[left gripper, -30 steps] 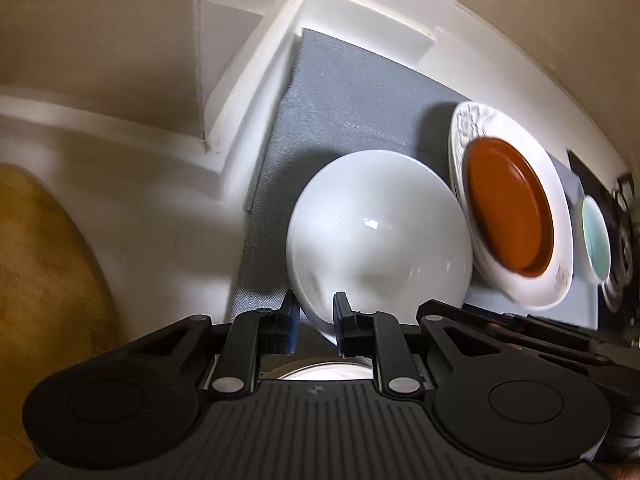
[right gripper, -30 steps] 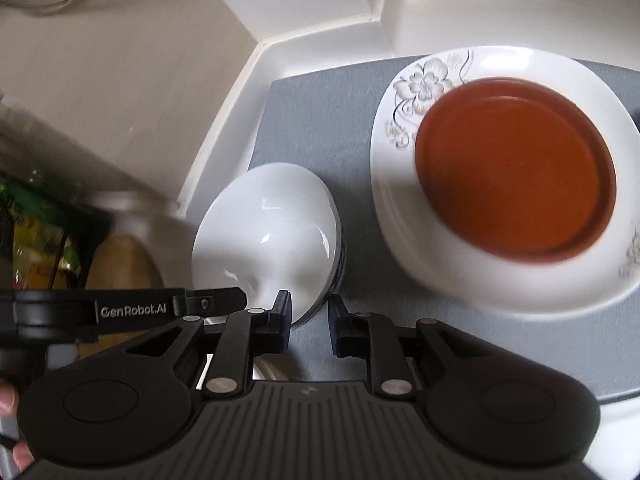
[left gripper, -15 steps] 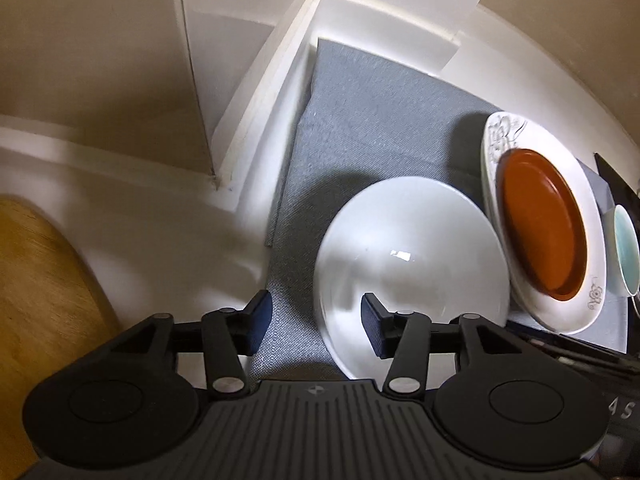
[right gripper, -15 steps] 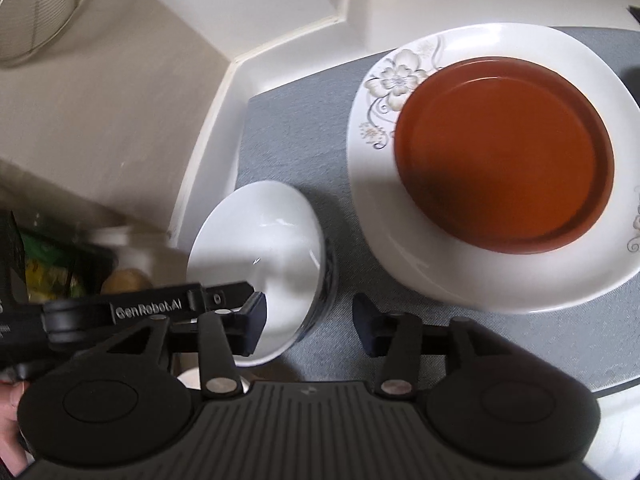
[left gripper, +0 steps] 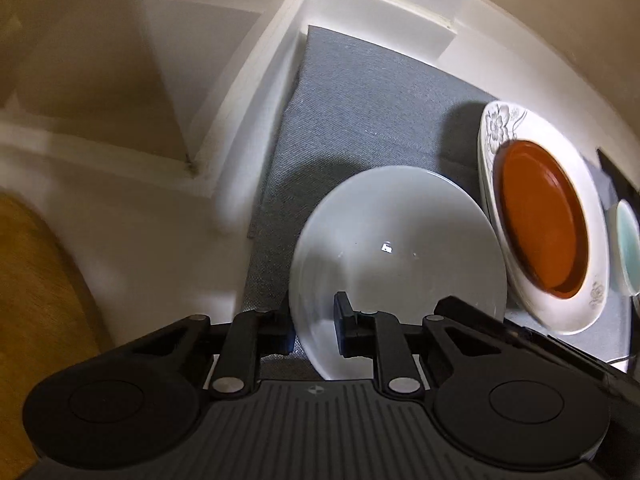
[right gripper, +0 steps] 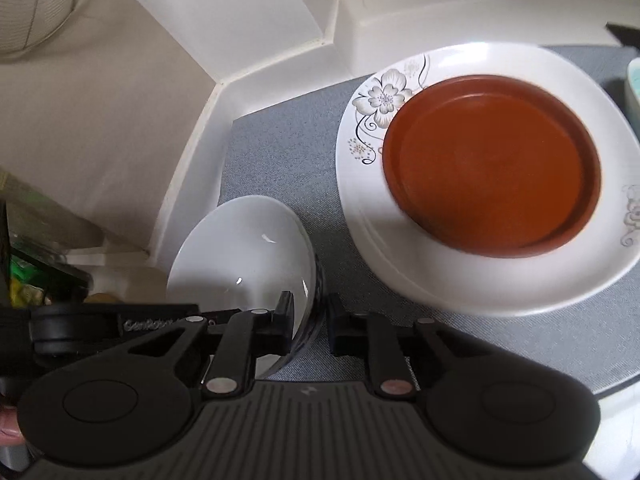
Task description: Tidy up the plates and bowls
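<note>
left gripper (left gripper: 314, 328) pointing steeply down, jaws closing across the near rim of the white bowl (left gripper: 400, 256), one finger outside the wall and one inside, pads appearing to press on the rim. right gripper (right gripper: 308, 324) also angled down, jaws closing on the same bowl's (right gripper: 240, 256) rim from the other side, left finger inside the bowl, right finger outside against its dark-patterned outer wall. resting against the right gripper's left side in its own view, the black body of the other gripper. showing at the bottom left edge there, a fingertip (right gripper: 8, 432) of the person.

looking plain and glossy white inside, with small bright glints, and sitting on the near left part of the grey mat (left gripper: 360, 112), close to the mat's left edge. lying just beside the bowl, to its right, a wide white plate (right gripper: 472, 280) with a grey flower print on the rim, carrying a round brown dish (right gripper: 492, 164) in its middle. peeking in at the far right edge, a pale blue-green cup (left gripper: 628, 248). enclosing the mat at left and back, a white raised ledge (right gripper: 192, 184). showing at the far left of the left view, a yellow-brown surface (left gripper: 36, 300).
</note>
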{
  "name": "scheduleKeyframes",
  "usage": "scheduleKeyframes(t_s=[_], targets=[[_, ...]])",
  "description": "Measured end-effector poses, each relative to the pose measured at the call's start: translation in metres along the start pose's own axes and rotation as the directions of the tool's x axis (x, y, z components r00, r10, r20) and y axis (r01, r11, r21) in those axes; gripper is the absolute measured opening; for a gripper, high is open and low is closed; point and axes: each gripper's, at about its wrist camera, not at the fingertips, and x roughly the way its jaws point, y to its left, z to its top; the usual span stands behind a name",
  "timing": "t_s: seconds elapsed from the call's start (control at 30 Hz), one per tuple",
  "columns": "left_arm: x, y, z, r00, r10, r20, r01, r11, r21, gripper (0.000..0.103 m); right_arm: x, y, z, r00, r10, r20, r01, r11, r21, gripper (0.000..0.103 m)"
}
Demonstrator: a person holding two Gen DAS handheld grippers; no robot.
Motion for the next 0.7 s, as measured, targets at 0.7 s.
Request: scheduleKeyframes(t_s=[0.7], targets=[[-0.077, -0.089, -0.007, 0.995, 0.053, 0.083, -0.068, 0.979, 0.193, 0.021, -0.081, -0.058, 0.013, 0.972, 0.138, 0.193, -0.15, 0.987, 0.05, 0.018]])
